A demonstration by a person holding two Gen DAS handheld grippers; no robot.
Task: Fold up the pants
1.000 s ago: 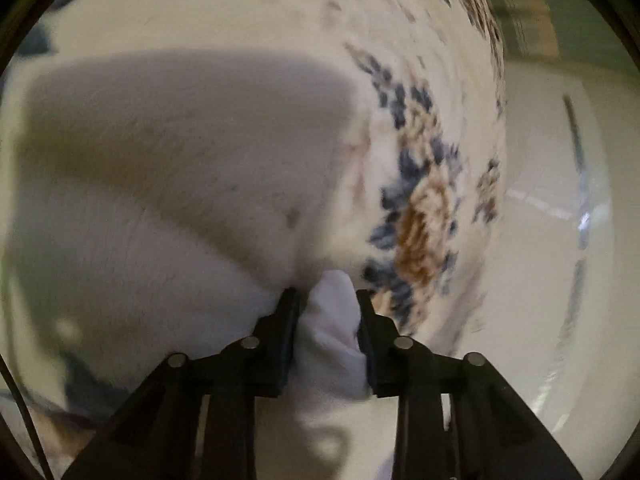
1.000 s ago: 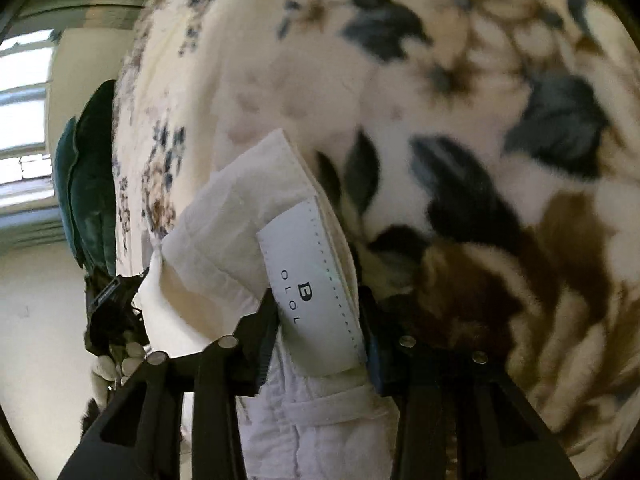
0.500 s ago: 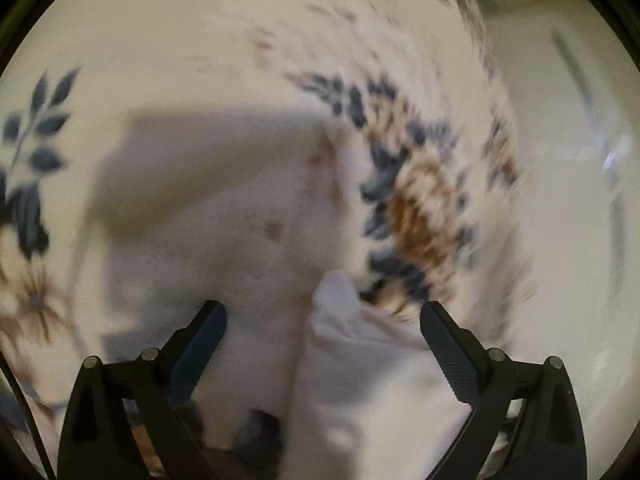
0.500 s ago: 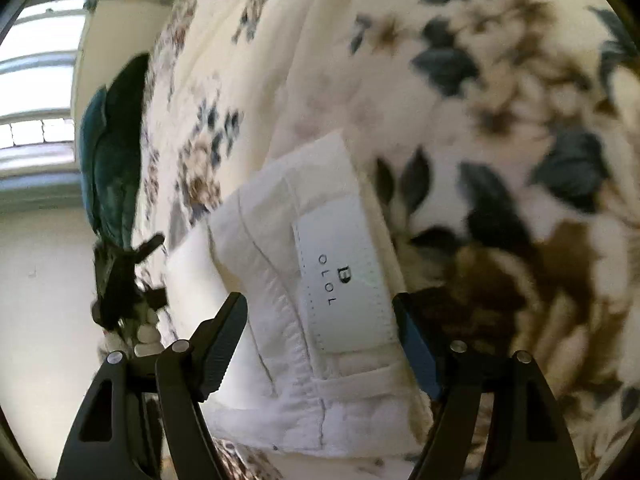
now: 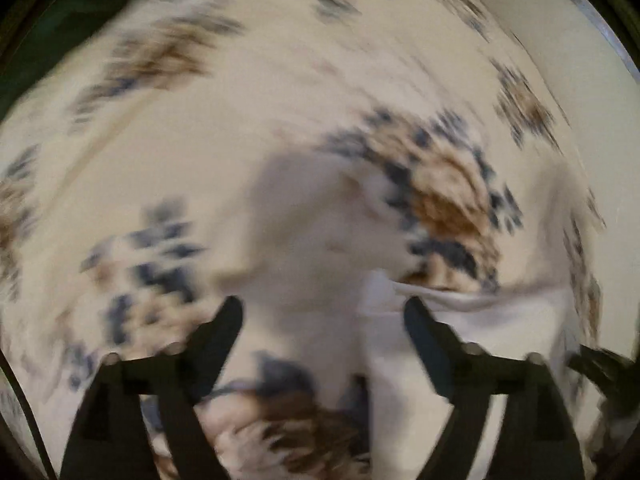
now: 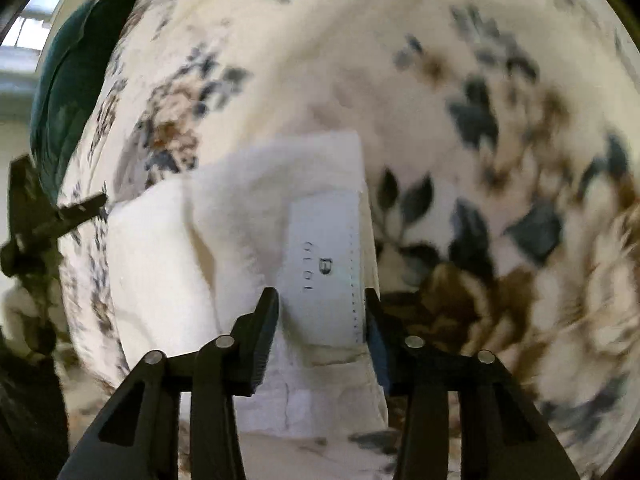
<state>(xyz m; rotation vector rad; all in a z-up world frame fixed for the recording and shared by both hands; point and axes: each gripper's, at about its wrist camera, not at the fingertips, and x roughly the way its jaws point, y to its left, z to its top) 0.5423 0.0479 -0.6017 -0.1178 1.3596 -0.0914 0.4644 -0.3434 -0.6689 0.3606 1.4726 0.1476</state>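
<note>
The white pants (image 6: 224,240) lie folded into a thick bundle on a cream floral blanket (image 6: 460,80). A white waistband label (image 6: 324,264) faces up. My right gripper (image 6: 322,316) is shut on the waistband at the label. In the blurred left wrist view, my left gripper (image 5: 324,320) is open and empty above the blanket (image 5: 280,60). A corner of the white pants (image 5: 472,320) lies by its right finger (image 5: 424,332). The left gripper (image 6: 48,216) also shows at the left edge of the right wrist view.
A dark green cushion (image 6: 76,80) lies at the blanket's far left edge. A pale wall (image 5: 580,80) stands beyond the blanket on the right of the left wrist view. A bright window (image 6: 24,40) shows at the top left.
My left gripper let go of the pants and pulled back, staying open. My right gripper opened half a second ago and has closed again on the waistband label.
</note>
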